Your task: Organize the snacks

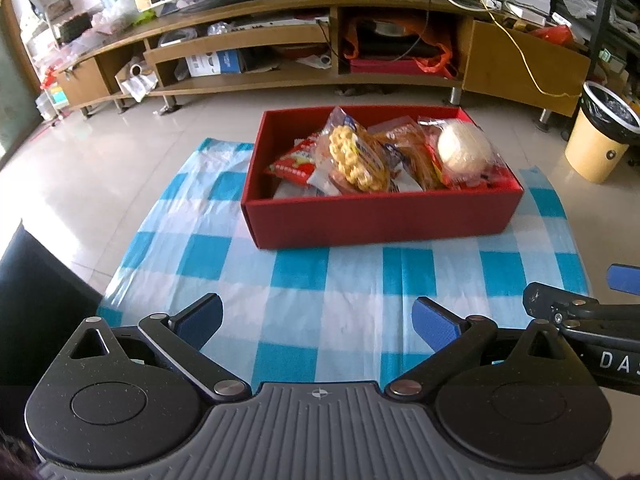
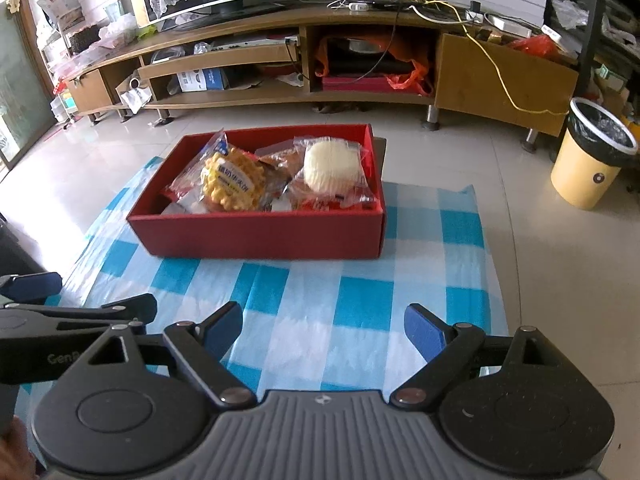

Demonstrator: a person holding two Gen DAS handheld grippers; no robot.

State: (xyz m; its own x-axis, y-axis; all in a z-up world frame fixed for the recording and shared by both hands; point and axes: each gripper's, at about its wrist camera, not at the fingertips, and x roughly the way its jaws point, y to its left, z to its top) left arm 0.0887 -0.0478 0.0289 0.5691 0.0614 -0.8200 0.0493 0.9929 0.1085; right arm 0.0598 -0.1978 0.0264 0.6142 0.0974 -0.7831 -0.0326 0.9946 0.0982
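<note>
left gripper: jaws apart, empty
right gripper: jaws apart, empty
red box: on checkered cloth, snacks inside

The box is a deep red, inside and out. Under it lies a cloth in a check of bright turquoise, pale blue and white squares. Among the packets in the box, the waffle is golden yellow with a grid pattern, its wrapper clear with blue and white print; the round bun is creamy white, ribbed at the edge in the right wrist view; another packet is red with white lettering. The gripper fingers carry dark blue pads on black arms – the body behind is ridged grey. The floor is glossy beige tile, the bin pale yellow with a black liner, the cabinet light brown wood.
</note>
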